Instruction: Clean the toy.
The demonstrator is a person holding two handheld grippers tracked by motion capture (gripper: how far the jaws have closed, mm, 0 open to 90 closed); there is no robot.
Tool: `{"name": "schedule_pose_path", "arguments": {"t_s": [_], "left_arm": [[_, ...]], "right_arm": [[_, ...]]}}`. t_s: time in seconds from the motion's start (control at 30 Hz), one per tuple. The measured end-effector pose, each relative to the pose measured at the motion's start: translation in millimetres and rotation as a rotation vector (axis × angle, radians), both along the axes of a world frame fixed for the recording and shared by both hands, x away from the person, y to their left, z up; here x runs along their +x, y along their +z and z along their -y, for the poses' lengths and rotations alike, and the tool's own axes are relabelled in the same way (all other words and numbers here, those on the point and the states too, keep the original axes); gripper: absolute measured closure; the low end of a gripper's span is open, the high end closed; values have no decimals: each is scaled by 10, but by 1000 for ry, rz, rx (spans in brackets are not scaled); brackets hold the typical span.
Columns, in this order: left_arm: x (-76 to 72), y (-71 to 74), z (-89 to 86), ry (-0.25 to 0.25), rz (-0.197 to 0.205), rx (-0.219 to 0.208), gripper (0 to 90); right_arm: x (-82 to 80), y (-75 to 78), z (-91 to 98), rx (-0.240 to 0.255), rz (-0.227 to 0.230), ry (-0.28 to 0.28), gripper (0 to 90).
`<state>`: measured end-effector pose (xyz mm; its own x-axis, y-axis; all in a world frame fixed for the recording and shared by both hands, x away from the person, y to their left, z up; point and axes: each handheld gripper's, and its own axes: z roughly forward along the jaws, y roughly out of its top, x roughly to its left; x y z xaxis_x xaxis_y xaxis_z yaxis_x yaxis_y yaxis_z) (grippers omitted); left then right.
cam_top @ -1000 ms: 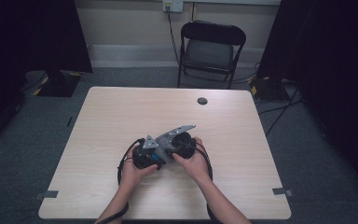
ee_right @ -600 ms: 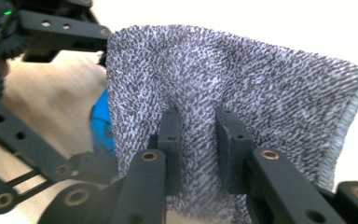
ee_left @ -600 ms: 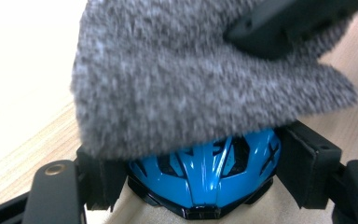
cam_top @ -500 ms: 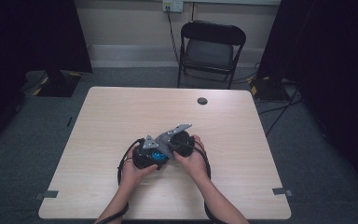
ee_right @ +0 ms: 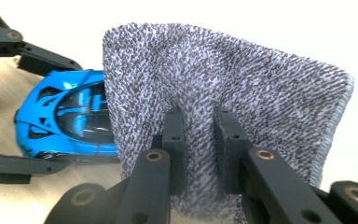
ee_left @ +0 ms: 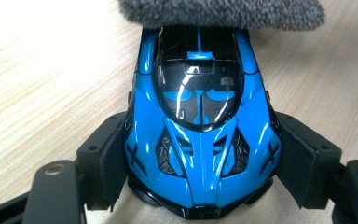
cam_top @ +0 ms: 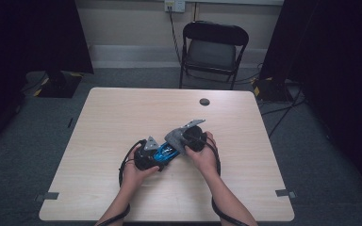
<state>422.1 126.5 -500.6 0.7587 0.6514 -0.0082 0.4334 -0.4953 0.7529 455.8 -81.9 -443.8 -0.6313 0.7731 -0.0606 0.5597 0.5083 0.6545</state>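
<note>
On the near half of the light wooden table (cam_top: 108, 117), starting at the left, the left gripper (cam_top: 147, 157) sits low with its jaws spread wide around a glossy blue toy car (ee_left: 200, 121), the pads pressing its flanks on both sides, so the car is clamped and steadied with its wheels on or just above the tabletop; which of the two cannot be told. The car lies between the two hands, pointing across toward the right hand. Moving rightward, a grey terry cloth (ee_right: 223, 107) overhangs the far end of the car and touches or nearly touches its bodywork there. Further right, the right gripper (ee_right: 199, 140) has just been closing its jaws, which now stand nearly together with a fold of the cloth pinched between them, the rest of the fabric fanning out above. Beyond the hands, a small dark disc (cam_top: 204, 101) lies near the table's far edge, well apart from the work. By the look of it, this is the start of a wiping stroke. The next move probably calls for dragging the cloth along the roof and bonnet with light downward pressure, while the left grip holds the car from sliding or tipping.
</note>
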Motion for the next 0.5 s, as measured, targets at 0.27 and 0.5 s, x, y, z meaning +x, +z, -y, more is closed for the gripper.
{"name": "schedule_pose_path", "arguments": {"t_s": [0.27,0.5], "left_arm": [[0,0,0,0,0,0,258],[0,0,0,0,0,0,258]], "right_arm": [[49,13,101,-15,11,-44,770],[79,2,220,4,3,-76,770]]}}
